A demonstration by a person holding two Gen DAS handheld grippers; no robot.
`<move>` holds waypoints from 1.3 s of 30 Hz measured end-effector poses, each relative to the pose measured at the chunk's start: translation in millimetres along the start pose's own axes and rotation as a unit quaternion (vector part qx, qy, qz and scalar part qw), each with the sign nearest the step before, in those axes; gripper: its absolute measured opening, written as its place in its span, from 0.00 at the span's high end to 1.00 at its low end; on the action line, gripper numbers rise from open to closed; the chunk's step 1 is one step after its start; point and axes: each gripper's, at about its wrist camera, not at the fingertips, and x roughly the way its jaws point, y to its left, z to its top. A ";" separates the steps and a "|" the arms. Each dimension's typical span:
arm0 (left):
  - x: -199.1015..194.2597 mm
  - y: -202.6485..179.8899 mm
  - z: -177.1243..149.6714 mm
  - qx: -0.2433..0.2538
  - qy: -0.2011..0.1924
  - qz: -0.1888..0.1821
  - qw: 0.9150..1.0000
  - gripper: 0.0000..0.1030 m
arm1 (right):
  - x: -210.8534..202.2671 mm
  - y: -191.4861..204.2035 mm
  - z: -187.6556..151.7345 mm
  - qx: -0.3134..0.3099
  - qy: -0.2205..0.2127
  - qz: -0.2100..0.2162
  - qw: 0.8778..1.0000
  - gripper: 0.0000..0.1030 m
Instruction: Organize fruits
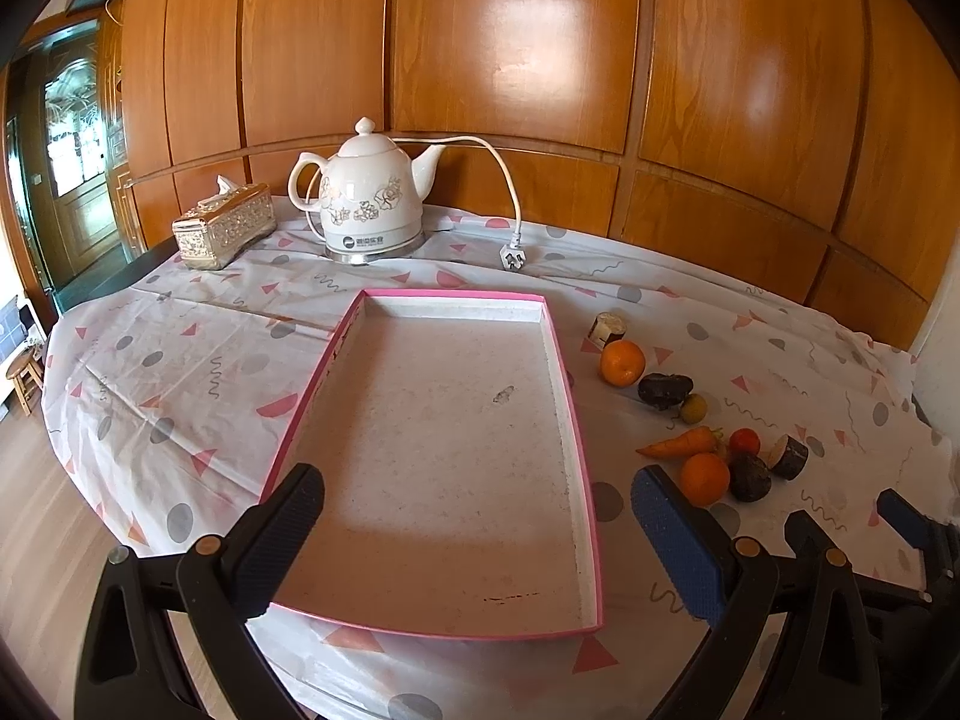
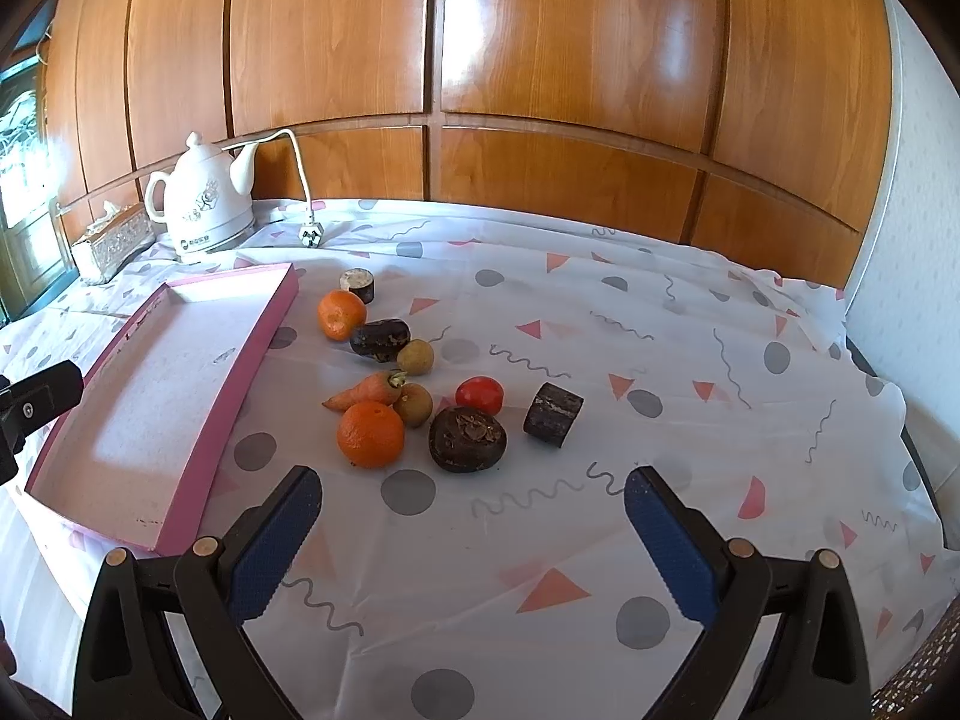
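Shallow pink-rimmed cardboard tray [image 1: 558,324] lies empty on patterned tablecloth [image 2: 600,312]; nothing sorted yet. Produce cluster sits just right of tray: two oranges, nearer one [image 2: 370,433] closest to tray; carrot [image 2: 366,393], red tomato [image 2: 479,394], dark round fruit [image 2: 467,438], brown cut pieces, small yellowish fruits. Left gripper [image 1: 474,540] spread wide, empty, over tray's near end. Right gripper [image 2: 471,546] spread wide, empty, short of cluster. Judged step: first pick pending. Next move: advance right gripper, straddle nearer orange, close, carry left into tray.
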 end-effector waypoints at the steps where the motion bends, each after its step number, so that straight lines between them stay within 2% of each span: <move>1: -0.4 -0.1 0.0 0.000 -0.001 0.000 1.000 0.00 | 0.0 -0.1 -0.1 0.000 0.000 0.000 1.000 0.00; 19: -6.0 -7.5 0.7 0.013 -0.004 -0.008 1.000 0.00 | -1.8 -4.9 0.1 0.007 -0.003 0.001 1.000 0.00; 26: -3.4 -13.5 -0.2 0.023 0.003 -0.019 1.000 0.00 | 4.1 -11.9 -1.2 0.018 0.010 0.000 1.000 0.00; 30: 5.2 -18.1 -2.1 0.023 0.034 -0.059 0.997 0.00 | 10.3 -23.0 -3.1 0.029 0.021 -0.010 0.999 0.00; 33: 13.7 -20.2 -3.5 0.016 0.066 -0.109 0.992 0.00 | 14.7 -34.2 -4.0 0.042 0.029 -0.021 0.998 0.01; 35: 15.6 -24.9 -1.0 0.025 0.076 -0.128 0.989 0.00 | 18.2 -40.6 -4.6 0.044 0.035 -0.031 0.998 0.01; 38: 21.1 -35.6 5.9 0.048 0.093 -0.147 0.984 0.07 | 23.7 -53.9 -7.7 0.050 0.047 -0.046 0.997 0.01; 39: 24.7 -39.9 7.8 0.058 0.102 -0.150 0.982 0.14 | 24.5 -58.2 -9.3 0.054 0.050 -0.050 0.996 0.01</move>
